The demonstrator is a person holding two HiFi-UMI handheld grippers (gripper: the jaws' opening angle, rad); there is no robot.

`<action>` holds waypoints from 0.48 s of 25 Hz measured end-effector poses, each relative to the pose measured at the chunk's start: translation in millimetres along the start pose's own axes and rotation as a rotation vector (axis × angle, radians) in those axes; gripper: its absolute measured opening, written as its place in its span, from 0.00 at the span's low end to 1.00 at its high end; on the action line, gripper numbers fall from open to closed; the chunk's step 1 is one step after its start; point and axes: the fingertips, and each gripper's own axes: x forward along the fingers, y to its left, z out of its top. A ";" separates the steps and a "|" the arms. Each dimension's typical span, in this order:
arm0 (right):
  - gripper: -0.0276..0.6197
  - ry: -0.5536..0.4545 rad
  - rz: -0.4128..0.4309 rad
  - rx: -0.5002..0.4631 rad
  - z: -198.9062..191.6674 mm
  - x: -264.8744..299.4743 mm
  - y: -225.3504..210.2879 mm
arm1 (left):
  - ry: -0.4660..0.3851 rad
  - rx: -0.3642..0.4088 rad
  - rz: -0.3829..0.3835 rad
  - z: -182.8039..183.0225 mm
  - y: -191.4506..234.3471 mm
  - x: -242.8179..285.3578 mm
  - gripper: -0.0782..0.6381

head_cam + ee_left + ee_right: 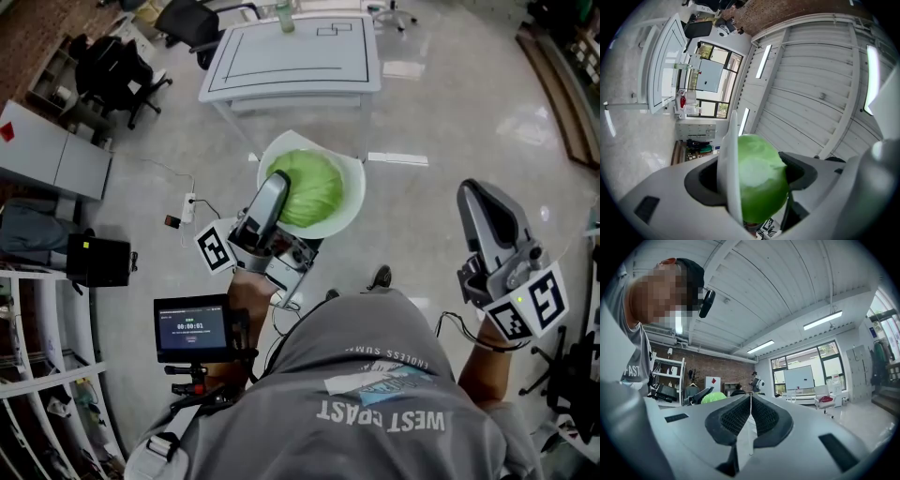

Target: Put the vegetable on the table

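Note:
A round green cabbage (314,187) lies on a white plate (352,178) held up in the air over the floor. My left gripper (275,187) is shut on both: one jaw lies on the cabbage and the other is hidden under the plate. In the left gripper view the plate's rim (730,159) and the cabbage (761,183) fill the gap between the jaws of the left gripper (754,171). The white table (291,56) stands further ahead. My right gripper (476,192) is raised at the right, shut on nothing, and its pads (740,416) meet.
A green bottle (286,17) stands at the table's far edge. Black office chairs (122,70) and a grey cabinet (52,155) are at the left. A power strip (189,206) with its cable lies on the floor. Shelving (37,375) is at the lower left.

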 end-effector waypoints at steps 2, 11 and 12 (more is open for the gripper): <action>0.06 0.001 0.012 0.000 2.4 2.0 -19.1 | -0.010 0.005 0.003 -0.6 10.8 15.4 0.60; 0.06 0.011 0.055 -0.016 23.8 16.3 -31.9 | -0.050 0.026 -0.005 9.3 2.1 33.2 0.60; 0.06 0.011 0.060 -0.015 26.4 15.4 -36.1 | -0.054 0.028 -0.007 7.9 2.1 37.3 0.60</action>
